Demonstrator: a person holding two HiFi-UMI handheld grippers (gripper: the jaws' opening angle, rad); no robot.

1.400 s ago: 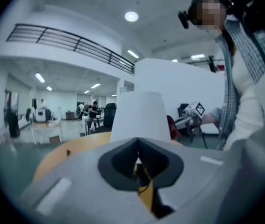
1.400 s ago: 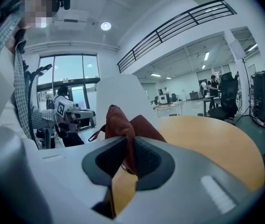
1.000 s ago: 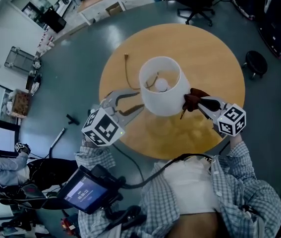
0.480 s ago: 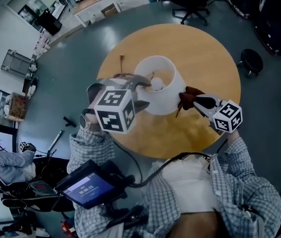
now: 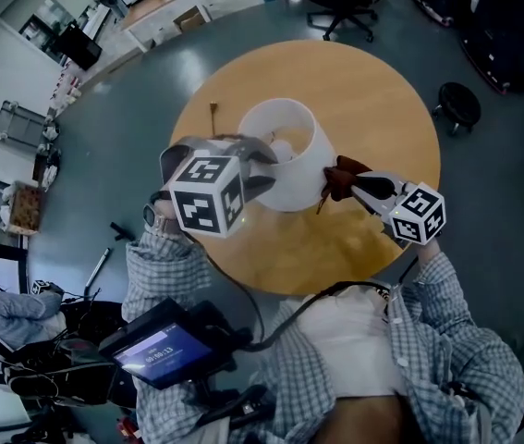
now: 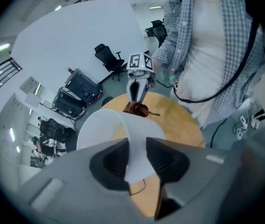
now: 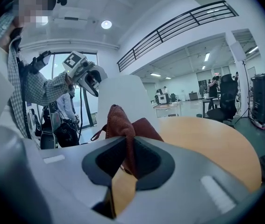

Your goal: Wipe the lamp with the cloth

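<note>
Seen from above, a round wooden desk [image 5: 372, 91] stands on a grey floor [image 5: 132, 128]. A white lamp [image 5: 300, 169] with an open-topped shade stands on the desk, left of its middle. The far half and the right side of the desk are bare. A strip along the near edge, in front of the person, is bare too. A thin brown cord [image 5: 215, 123] lies on the desk behind the lamp, near the left rim. Open floor surrounds the desk, with a black stool [image 5: 454, 107] off its right edge and an office chair [image 5: 340, 7] beyond the far edge.

The left hand-held gripper [image 6: 136, 158] reaches over the desk's left edge and points steeply down onto the near left rim of the shade. Its marker cube faces upward. Its jaws have just been closing, and the shade's thin wall sits pinched between the pads.

The right hand-held gripper [image 7: 130, 158] comes in from the right, nearly level, aimed at the lamp. Its jaws are closed on a dark red cloth [image 5: 338, 178], which is bunched at the shade's right side. Whether the cloth touches the shade is unclear. Both forearms wear checked sleeves.
</note>
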